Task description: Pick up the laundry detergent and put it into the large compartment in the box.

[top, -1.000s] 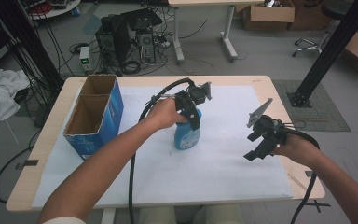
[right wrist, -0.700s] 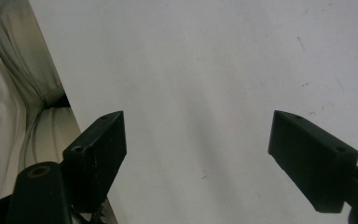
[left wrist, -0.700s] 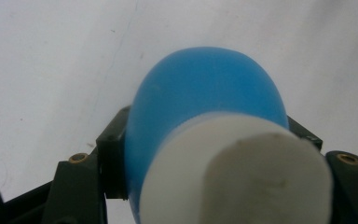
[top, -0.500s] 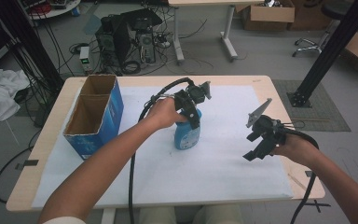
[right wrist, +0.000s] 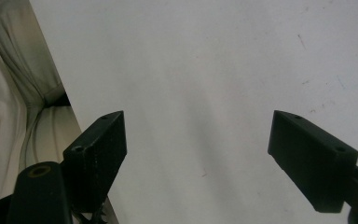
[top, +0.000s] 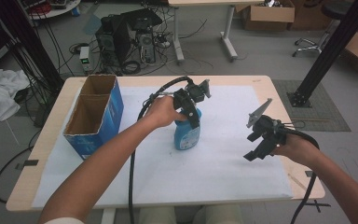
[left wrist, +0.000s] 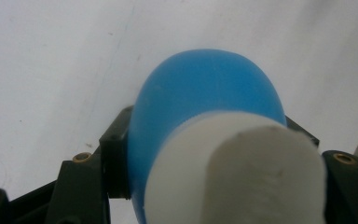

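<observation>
No lettering is legible on any object here.

A: In the high view the left gripper and the hand are covering the neck of the blue bottle, and its label is staying too small to read.

B: In the left gripper view the white cap is blurring badly and running off the bottom edge, so it is hiding where the pads are pressing.

A: The cardboard box is keeping its floor in shadow.

B: And in the right gripper view the pale cloth is getting cut off at the left edge, behind the desk's white sheet.
</observation>
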The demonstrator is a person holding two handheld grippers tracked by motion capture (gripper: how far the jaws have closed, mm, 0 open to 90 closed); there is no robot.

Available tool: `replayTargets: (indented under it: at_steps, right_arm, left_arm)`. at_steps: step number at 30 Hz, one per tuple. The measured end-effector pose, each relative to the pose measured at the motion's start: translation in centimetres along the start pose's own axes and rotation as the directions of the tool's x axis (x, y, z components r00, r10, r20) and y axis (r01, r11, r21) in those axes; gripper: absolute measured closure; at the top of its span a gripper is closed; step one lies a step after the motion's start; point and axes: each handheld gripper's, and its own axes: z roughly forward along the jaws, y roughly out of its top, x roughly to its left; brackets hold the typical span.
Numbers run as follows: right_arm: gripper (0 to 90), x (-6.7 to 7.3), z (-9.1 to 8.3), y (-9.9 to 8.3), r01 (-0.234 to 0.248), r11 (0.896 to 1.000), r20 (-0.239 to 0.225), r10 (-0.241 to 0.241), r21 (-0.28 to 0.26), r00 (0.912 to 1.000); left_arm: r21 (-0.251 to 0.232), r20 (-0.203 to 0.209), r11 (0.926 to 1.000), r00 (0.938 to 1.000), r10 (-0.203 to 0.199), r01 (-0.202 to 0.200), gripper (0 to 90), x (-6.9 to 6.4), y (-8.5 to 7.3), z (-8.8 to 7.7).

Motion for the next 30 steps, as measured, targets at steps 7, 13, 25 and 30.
replayTargets:
  at_steps: [7, 13, 25, 30]
  right_arm:
    - [19.5, 0.1, 0.0, 0.0, 0.005, 1.0, 0.002, -0.005, 0.001, 1.0]
    - [19.5, 0.4, -0.1, 0.1, 0.006, 1.0, -0.001, -0.006, 0.002, 1.0]
    - [19.6, 0.7, -0.2, 0.2, 0.02, 1.0, 0.0, -0.02, 0.001, 0.9998]
    - [19.7, 0.8, -0.1, 0.3, 0.028, 1.0, -0.003, -0.028, 0.007, 0.9996]
  left_arm:
    - [-0.02, -0.028, 0.9991, 0.9989, -0.038, 0.037, 37.8, 0.2, -0.1, -2.7]
    - [-0.04, -0.042, 0.9932, 0.9929, -0.111, 0.11, 37.9, 0.7, -0.5, -5.8]
    - [-0.076, -0.087, 0.9585, 0.9557, -0.281, 0.275, 37.9, 1.7, -1.4, -12.4]
    - [-0.103, -0.096, 0.9331, 0.9302, -0.354, 0.345, 37.9, 2.1, -1.9, -14.9]
